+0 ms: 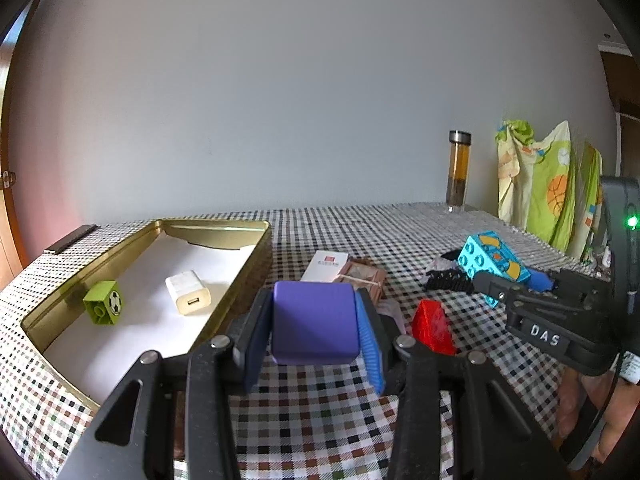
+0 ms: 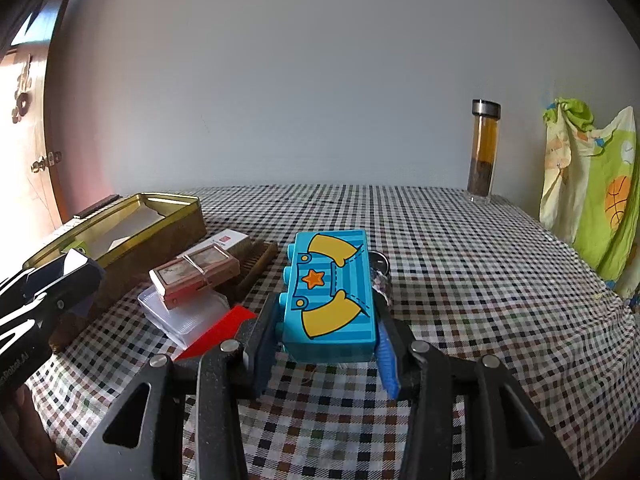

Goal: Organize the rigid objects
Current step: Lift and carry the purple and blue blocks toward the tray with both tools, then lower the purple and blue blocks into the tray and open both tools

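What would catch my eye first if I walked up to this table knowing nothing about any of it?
Probably the two black claws, each clamped on a toy: the left claw grips a smooth purple plastic block, the right claw a turquoise plastic building brick printed with yellow sleeves and an orange star. Next, the open gold metal tin at the left of the checked tablecloth, holding a small green brick with a football picture and a white USB charger.

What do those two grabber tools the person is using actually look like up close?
Both are matte black plastic. The left gripper and the right gripper each have two flat fingers with ribbed blue pads, joined to black linkage bars by round silver pins. Seen from the left camera, the right gripper's body carries white letters "DAS", a small green light and a thin black cable.
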The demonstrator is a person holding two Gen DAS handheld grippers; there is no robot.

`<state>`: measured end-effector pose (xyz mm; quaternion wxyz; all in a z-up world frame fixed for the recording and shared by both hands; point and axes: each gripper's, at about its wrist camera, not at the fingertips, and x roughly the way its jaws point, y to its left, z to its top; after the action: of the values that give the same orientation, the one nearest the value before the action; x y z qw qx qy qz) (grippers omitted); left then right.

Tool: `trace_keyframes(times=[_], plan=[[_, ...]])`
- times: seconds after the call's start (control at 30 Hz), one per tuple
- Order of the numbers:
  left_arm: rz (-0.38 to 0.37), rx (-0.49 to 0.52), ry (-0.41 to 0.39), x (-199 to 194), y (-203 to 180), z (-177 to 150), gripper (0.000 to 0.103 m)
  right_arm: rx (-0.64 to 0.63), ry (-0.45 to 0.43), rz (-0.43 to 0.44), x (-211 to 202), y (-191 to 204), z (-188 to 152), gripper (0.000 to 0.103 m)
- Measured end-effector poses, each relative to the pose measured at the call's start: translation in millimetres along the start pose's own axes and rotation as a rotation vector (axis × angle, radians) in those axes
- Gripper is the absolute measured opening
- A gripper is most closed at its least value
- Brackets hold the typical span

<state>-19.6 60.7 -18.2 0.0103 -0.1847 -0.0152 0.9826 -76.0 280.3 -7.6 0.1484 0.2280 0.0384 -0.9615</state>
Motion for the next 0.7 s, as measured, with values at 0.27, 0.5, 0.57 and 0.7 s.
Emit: trace_keyframes(times=[0.27,0.5,0.57,0.7], plan=[[0.083,-0.008,-0.052,-23,31,21,0.04,-0.058,0.014,0.051,4,22,14,0.045],[0.164,-0.058,-0.029,-26,78,29,0.04,-0.159,-0.016,0.107,5,71,40,0.045],[0.183,-0.07,-0.023,-26,89,29,0.04,-0.172,-0.018,0.122,7,81,43,0.045],[0.205,-0.09,-0.014,-23,101,27,0.04,-0.195,-0.014,0.152,11,99,47,0.045]])
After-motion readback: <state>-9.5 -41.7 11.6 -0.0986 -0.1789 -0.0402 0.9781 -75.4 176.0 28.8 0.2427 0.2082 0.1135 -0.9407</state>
